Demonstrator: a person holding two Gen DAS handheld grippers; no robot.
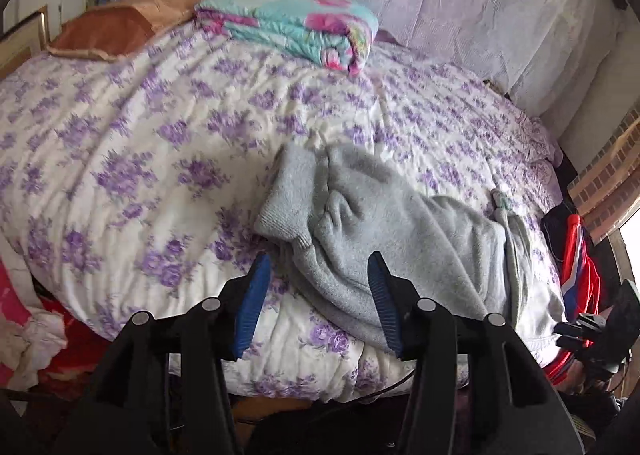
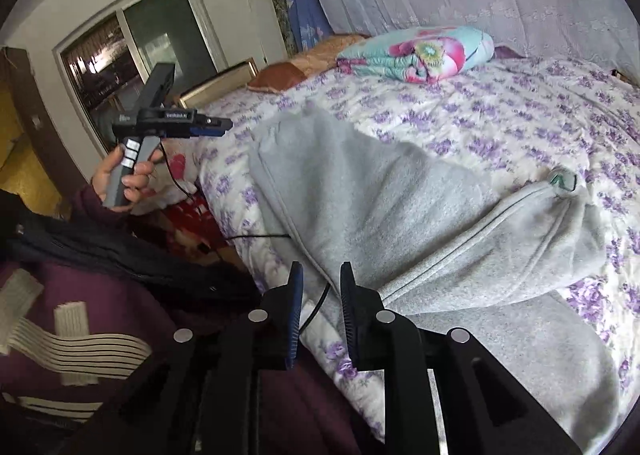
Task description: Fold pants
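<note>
Two claws are out, and neither one holds anything. From the left wrist view, the left gripper [image 1: 316,275] has its blue fingers wide apart, up in the air over the near edge of the bed [image 1: 120,159]. The gray pants [image 1: 392,223] lie on the bed just past those fingers, toward the near right side of it. The pants are bunched and wrinkly, with a ribbed cuff [image 1: 288,203] sticking out at their left end and a fold of cloth piled on top. Far back on the bed, well away from the pants, sits a folded flowery blanket [image 1: 296,23], and an orange pillow [image 1: 132,23] lies to its left. From the right wrist view, the right gripper [image 2: 320,283] has its fingers a little apart with nothing between them, and a black cord shows behind the gap. It hangs just at the near edge of the pants. Here the pants look laid over once, with one soft part draped across another and a seam running along the upper one. The left claw shows again in this view, held up in the person's hand [image 2: 128,179], off to the left of the bed. My guess is the folding is only partly done: the pants have been doubled over loosely, but they still need smoothing and at least one more neat fold.
</note>
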